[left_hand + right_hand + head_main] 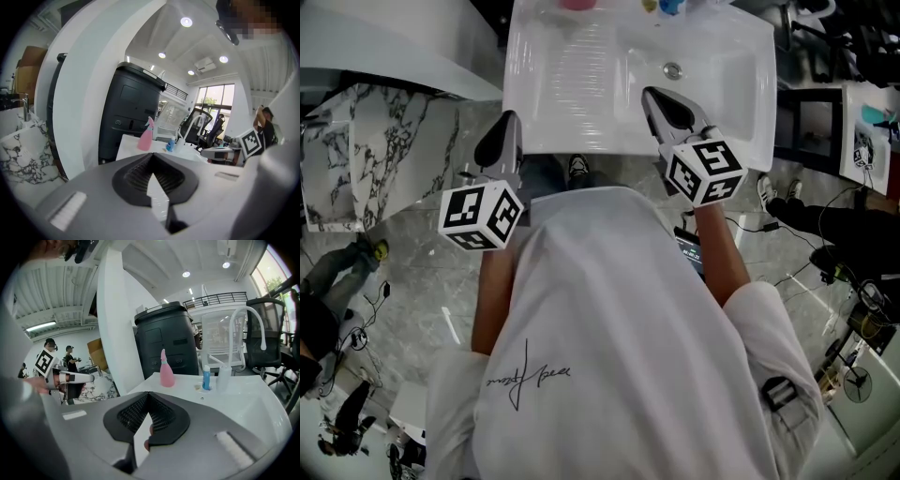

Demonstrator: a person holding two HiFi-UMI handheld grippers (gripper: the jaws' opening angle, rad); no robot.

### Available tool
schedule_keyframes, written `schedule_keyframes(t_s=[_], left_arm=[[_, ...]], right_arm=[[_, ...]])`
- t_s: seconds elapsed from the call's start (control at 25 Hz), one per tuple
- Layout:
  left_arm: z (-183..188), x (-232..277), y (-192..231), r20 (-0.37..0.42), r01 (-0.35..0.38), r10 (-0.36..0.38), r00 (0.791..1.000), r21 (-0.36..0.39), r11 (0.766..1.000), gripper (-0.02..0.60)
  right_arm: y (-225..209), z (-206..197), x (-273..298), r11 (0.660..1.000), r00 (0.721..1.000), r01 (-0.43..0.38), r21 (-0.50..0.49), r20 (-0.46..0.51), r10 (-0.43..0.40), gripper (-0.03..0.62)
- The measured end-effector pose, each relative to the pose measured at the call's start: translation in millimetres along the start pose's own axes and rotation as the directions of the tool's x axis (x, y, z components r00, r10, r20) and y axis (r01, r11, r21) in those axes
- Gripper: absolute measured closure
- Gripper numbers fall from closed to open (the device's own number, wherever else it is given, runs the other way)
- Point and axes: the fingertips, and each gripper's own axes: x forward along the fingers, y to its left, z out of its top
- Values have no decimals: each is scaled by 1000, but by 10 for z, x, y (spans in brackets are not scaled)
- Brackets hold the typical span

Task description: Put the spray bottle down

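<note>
The pink spray bottle (577, 4) stands upright at the far edge of the white sink counter (572, 122), away from both grippers. It shows beyond the jaws in the left gripper view (146, 136) and in the right gripper view (167, 371). My left gripper (508, 141) hovers by the counter's near left corner; its jaws (152, 155) are shut with nothing between them. My right gripper (670, 112) is over the basin's near side, jaws (148, 394) shut and empty.
A small blue bottle (206, 377) and a clear container (224, 376) stand by the white faucet (248, 329). The drain (673, 69) sits mid-basin. A black bin (131, 112) stands behind the counter, a marble block (366, 150) to the left, an office chair (272, 333) to the right.
</note>
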Motion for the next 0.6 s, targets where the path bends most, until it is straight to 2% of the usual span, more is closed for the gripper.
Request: schedule_keyframes(t_s=[0.28, 0.6], left_arm=[[-33, 11, 0, -9, -12, 12, 1000, -10, 1000, 549], [-81, 31, -70, -22, 18, -19, 1000, -23, 1000, 577]], right_arm=[[36, -4, -6, 999, 999, -41, -8, -4, 41, 599], [39, -36, -12, 998, 998, -59, -16, -27, 59, 599]])
